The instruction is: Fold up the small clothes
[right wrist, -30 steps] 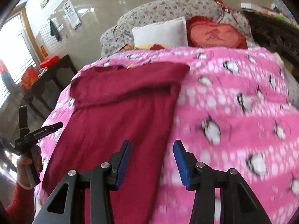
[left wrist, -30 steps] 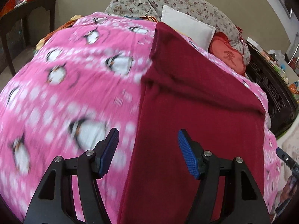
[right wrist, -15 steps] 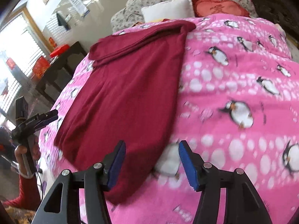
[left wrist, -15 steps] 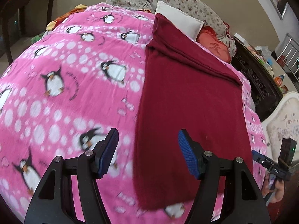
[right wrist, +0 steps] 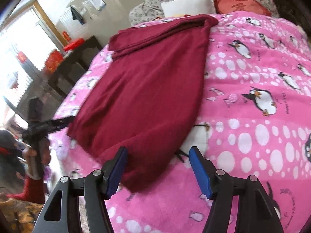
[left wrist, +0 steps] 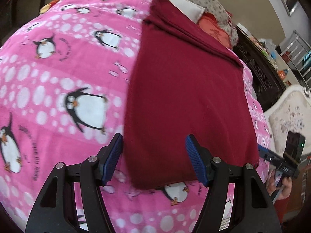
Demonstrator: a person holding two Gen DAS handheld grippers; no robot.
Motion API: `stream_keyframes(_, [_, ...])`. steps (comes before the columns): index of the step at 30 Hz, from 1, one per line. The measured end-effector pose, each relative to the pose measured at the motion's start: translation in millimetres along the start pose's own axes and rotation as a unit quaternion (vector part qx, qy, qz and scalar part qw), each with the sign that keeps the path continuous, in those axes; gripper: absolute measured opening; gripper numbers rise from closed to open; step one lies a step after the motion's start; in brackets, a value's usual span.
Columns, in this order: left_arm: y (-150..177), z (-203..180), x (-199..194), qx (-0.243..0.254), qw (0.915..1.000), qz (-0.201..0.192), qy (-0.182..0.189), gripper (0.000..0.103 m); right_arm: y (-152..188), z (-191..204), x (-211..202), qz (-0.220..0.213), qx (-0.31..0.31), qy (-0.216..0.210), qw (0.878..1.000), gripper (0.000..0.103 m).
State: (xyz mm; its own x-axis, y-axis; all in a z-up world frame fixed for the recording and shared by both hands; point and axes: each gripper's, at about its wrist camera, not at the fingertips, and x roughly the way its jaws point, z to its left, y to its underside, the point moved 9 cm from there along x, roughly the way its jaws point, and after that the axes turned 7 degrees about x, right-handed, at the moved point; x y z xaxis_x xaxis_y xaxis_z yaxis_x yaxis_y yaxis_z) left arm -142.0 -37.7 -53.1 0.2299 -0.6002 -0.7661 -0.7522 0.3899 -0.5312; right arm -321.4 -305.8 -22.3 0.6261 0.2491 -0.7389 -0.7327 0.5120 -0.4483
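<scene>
At the near edge of the bed (left wrist: pixel 48 89), both corners of the shirt's (left wrist: pixel 184 97) hem should be pinched evenly by the released left gripper (left wrist: pixel 153 155) and right gripper (right wrist: pixel 157 167).

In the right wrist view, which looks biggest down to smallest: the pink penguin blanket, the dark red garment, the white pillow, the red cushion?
1. Pink penguin blanket
2. Dark red garment
3. White pillow and red cushion: they look about alike, both partly hidden at the far end, so no ranking between them.

bright window glare, fisheye warp, perhaps motion-blurred
</scene>
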Motion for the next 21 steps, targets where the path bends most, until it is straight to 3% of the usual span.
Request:
stream_keyframes(2, [-3,-3,4,-0.001,1.0000,-0.006,0.006,0.080,-4,3,4,0.001,0.022,-0.029,0.999,0.064])
stream_keyframes(3, [-4,-4,4,-0.004,0.9999,-0.010,0.011,0.082,-4,4,13,0.008,0.032,-0.026,0.999,0.064])
stream_keyframes(5, [-5,-3,6,-0.015,0.9997,-0.013,0.012,0.082,-1,10,20,0.004,0.009,-0.013,1.000,0.040])
stream_keyframes(6, [-5,-2,5,-0.017,0.9997,-0.014,0.015,0.082,1,15,22,0.003,-0.009,-0.005,1.000,0.017])
stream_keyframes(7, [-5,-2,5,-0.018,0.9996,-0.014,0.017,0.082,2,17,23,0.005,-0.019,0.002,1.000,0.012])
stream_keyframes(11, [-3,-1,3,-0.015,0.9996,-0.006,0.022,0.082,-2,29,-4,-0.033,-0.097,0.052,0.993,0.011])
stream_keyframes(15, [2,-5,2,-0.001,0.9999,0.001,0.012,0.082,-9,8,-14,-0.038,-0.050,0.043,0.997,0.011])
stream_keyframes(17, [6,-7,3,0.011,0.9999,0.000,0.003,0.082,-5,-4,-6,-0.025,-0.007,0.015,1.000,0.017])
stream_keyframes(19, [10,-8,2,0.019,0.9998,0.001,-0.002,0.082,2,-12,-4,-0.018,0.034,-0.021,0.999,0.041])
stream_keyframes(21, [13,-9,1,0.023,0.9997,0.004,-0.004,0.082,3,-15,-7,-0.025,0.053,-0.052,0.997,0.046])
